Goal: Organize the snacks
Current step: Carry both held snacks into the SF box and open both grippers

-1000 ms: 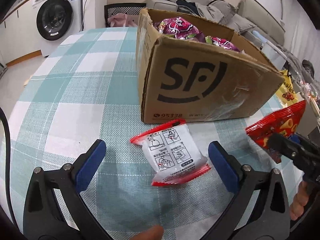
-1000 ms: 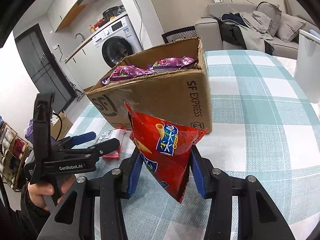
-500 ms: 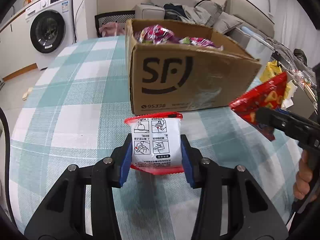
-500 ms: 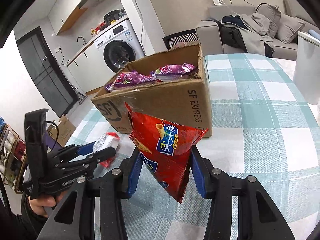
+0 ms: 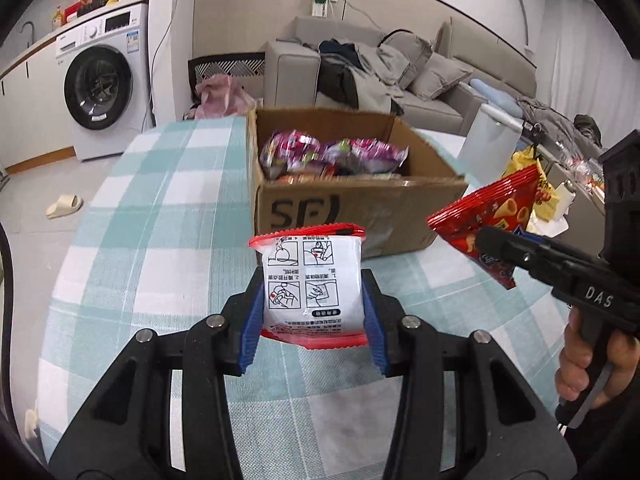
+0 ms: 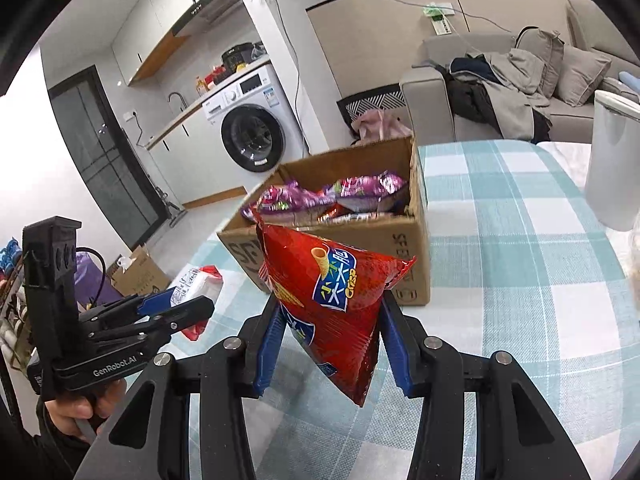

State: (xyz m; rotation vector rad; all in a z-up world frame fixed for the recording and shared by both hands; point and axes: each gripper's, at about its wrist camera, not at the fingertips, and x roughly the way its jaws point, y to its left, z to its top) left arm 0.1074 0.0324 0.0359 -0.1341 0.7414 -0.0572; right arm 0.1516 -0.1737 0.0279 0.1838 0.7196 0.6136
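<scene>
We hold two snacks above the worktop: left gripper fingers pinching a white packet, right gripper fingers pinching a red crisp bag. The cardboard box already holds purple packs; both held snacks are not yet in.

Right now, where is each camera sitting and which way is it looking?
Left wrist: on the left hand-held gripper, facing the cardboard box; shows its white packet and the right hand.
Right wrist: on the right hand-held gripper, facing the box; shows its red chip bag and the left hand.
Both share box, checkered table, washing machine.
</scene>
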